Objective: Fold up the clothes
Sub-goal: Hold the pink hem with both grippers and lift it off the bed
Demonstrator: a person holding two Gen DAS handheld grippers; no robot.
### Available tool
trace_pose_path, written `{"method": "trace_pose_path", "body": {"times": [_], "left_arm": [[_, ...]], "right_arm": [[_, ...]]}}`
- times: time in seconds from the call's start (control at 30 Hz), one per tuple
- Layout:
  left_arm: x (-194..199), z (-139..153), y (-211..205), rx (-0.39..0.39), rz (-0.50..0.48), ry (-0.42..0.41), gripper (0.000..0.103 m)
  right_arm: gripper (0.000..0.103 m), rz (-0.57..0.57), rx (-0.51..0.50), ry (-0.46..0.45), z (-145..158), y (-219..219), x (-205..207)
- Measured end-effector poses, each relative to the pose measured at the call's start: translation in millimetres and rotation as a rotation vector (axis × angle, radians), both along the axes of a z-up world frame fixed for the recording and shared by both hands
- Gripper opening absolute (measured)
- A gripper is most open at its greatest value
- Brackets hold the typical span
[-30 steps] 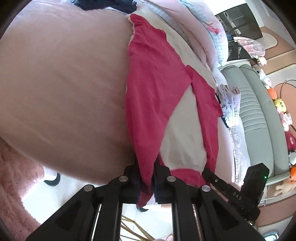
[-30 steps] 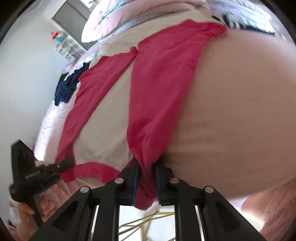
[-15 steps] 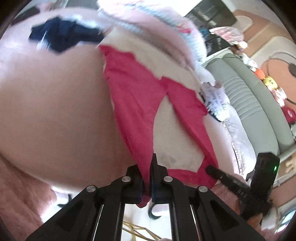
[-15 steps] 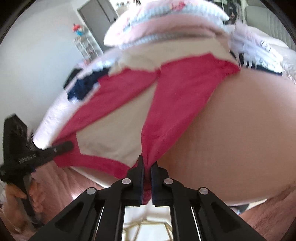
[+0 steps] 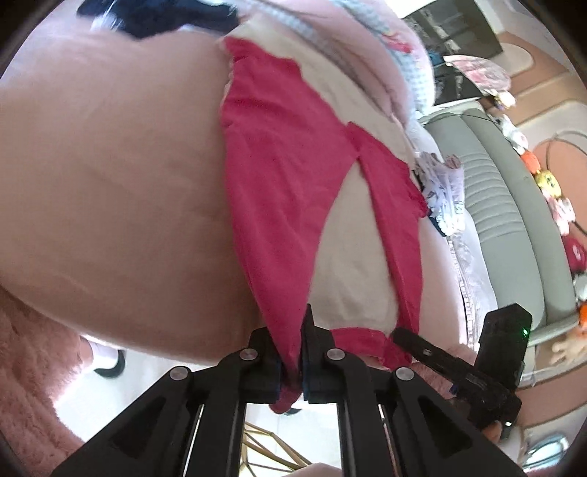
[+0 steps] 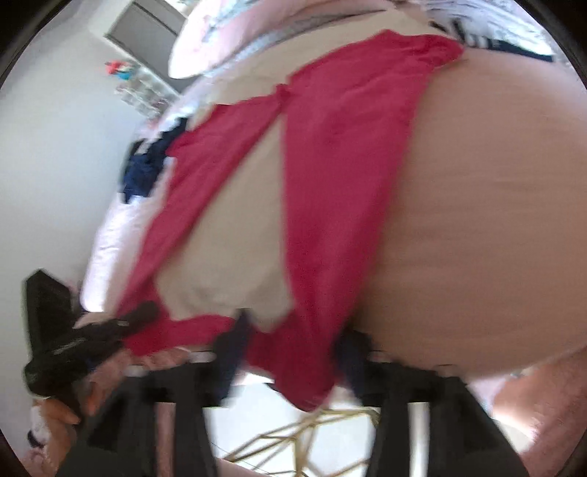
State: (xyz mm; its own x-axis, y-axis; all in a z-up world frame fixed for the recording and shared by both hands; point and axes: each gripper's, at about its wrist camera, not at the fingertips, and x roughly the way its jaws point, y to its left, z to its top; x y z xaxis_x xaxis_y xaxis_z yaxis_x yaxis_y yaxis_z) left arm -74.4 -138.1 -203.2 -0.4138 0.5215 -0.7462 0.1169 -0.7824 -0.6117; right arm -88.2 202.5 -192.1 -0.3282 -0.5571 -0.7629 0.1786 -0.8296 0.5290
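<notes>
Left tool (image 5: pixel 291 361) clenched on hem of red garment (image 5: pixel 279 205), which runs up centre frame over the bed (image 5: pixel 110 183). Right tool (image 6: pixel 293 352) blurred, fingers spread either side of the hem; grip unclear.

A bed covered by a tan sheet (image 5: pixel 110 176) carries everything. A red garment (image 5: pixel 271 205) lies spread on it, its two legs running from the near edge toward the far side, the hem hanging over the near edge. A dark navy garment (image 5: pixel 172 18) lies bunched toward the far left corner. A pink checked quilt (image 5: pixel 381 55) is heaped along the far edge, with a white printed garment (image 5: pixel 445 194) at the right edge.
</notes>
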Motion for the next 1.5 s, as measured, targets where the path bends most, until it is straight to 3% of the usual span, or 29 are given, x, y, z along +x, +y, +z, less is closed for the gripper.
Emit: {"method": "trace_pose_path", "body": {"times": [0.03, 0.07, 0.1, 0.13, 0.17, 0.23, 0.3, 0.57, 0.8, 0.9, 1.03, 1.13, 1.33, 1.5], "left_arm": [[-3, -4, 0, 0.013, 0.006, -0.014, 0.009], [-5, -6, 0, 0.025, 0.010, -0.013, 0.009], [-7, -6, 0, 0.027, 0.006, -0.003, 0.009], [-8, -5, 1, 0.027, 0.000, 0.009, 0.009], [-8, -5, 2, 0.026, -0.004, 0.017, 0.008], [-5, -3, 1, 0.038, -0.003, 0.025, 0.005], [1, 1, 0, 0.039, -0.007, 0.033, 0.005], [17, 32, 0, 0.003, -0.022, 0.118, 0.005], [37, 52, 3, -0.029, -0.069, 0.130, 0.005], [51, 54, 0, -0.015, -0.090, 0.104, 0.005], [59, 41, 4, -0.030, -0.127, 0.023, 0.005], [50, 45, 9, -0.036, -0.151, 0.028, 0.005], [18, 64, 19, -0.051, -0.203, 0.071, 0.005], [-32, 90, 20, -0.017, -0.214, 0.137, 0.005]], "right_arm": [[0.075, 0.024, 0.009, 0.032, 1, -8, 1], [0.074, 0.046, 0.070, 0.065, 2, -16, 2], [0.060, 0.056, 0.144, 0.099, 4, -23, 4], [0.035, 0.066, 0.218, 0.132, 5, -30, 6], [0.030, 0.061, 0.256, 0.140, 5, -30, 5], [0.013, 0.015, 0.130, 0.097, 6, -11, -1], [0.009, -0.023, 0.055, 0.068, 7, 3, -2], [0.009, -0.016, 0.076, 0.230, 46, -4, 20], [0.009, 0.010, 0.071, 0.271, 68, 3, 40], [0.009, 0.011, 0.040, 0.274, 77, 12, 57], [0.009, -0.005, 0.054, 0.157, 62, 16, 61], [0.009, -0.012, 0.056, 0.091, 49, 15, 49], [0.009, 0.011, 0.074, 0.206, 74, 7, 37], [0.009, 0.075, 0.106, 0.226, 93, 0, -12]]}}
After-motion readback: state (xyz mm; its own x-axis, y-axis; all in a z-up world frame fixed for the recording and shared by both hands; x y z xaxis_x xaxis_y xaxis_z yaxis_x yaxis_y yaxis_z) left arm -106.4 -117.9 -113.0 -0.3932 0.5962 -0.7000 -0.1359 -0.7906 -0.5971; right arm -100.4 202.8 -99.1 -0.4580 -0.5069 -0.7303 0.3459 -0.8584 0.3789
